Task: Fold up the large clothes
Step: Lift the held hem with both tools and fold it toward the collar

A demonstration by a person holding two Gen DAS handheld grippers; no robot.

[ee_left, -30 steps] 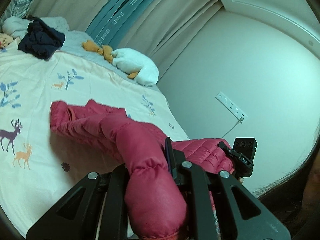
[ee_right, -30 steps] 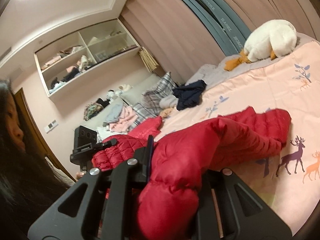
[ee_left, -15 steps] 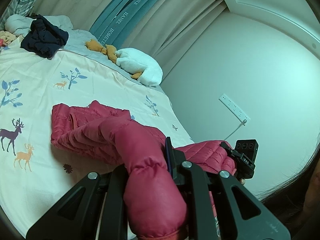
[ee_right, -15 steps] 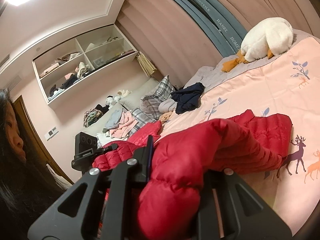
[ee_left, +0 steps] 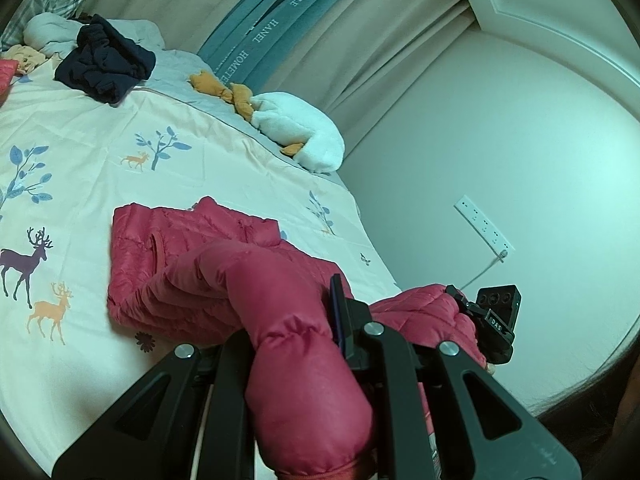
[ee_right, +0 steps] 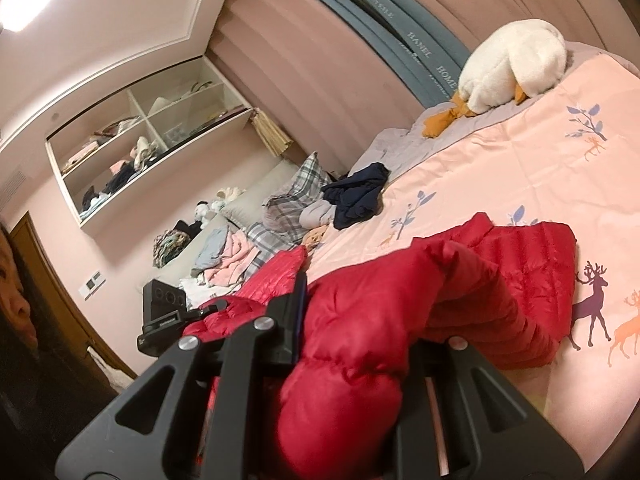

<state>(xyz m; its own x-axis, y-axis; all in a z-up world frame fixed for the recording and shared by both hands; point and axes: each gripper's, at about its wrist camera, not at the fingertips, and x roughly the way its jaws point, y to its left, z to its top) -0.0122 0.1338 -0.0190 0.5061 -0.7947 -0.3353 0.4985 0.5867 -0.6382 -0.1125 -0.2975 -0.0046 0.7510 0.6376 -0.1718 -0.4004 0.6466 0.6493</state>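
The teal curtain band (ee_left: 256,46) reads "HANEL" and "HOMETELE" behind the bed (ee_left: 100,128).

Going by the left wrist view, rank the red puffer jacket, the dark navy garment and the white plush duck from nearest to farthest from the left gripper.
1. Red puffer jacket: clamped in the left gripper, trailing onto the bed.
2. White plush duck: farther up, by the bed's right edge.
3. Dark navy garment: bunched at the far upper left, near the pillows; farthest, though not by much.

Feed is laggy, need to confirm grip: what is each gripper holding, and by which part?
Both hold the red jacket. Left gripper is shut on a puffy sleeve end; right gripper likewise grips a sleeve end.
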